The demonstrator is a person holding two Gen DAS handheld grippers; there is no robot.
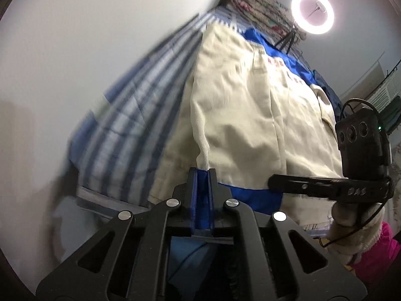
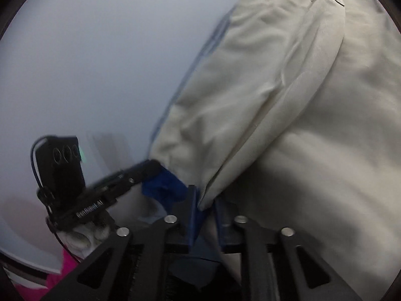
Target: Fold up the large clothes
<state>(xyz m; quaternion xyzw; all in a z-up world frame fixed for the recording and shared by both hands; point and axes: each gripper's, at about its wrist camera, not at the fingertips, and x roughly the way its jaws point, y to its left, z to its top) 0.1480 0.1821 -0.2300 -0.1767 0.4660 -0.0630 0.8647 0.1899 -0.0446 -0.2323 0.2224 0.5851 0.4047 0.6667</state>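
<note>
Black linkage arms of the left gripper [image 1: 202, 173] fill the bottom of its own view; its two blue-lined fingers stand almost together, pinching the blue hem at the near edge of a cream-and-blue jacket [image 1: 250, 115]. That garment is the reference for all that follows. It lies spread on a blue-and-white striped bedsheet [image 1: 130, 125], which shows to its left. Beyond its far end sits a rolled floral blanket [image 1: 255, 7], and a lit ring light [image 1: 312, 11] stands just right of that. At the jacket's right edge the right gripper [image 1: 272, 181] reaches in, held by a white-gloved hand [image 1: 351, 228] with a pink sleeve [image 1: 376, 258]. From the right wrist view, the right gripper's [image 2: 204, 200] fingers are clamped on a cream fold of the jacket [image 2: 288, 100], beside a blue cuff [image 2: 163, 185]. Motion blur softens the background.
</note>
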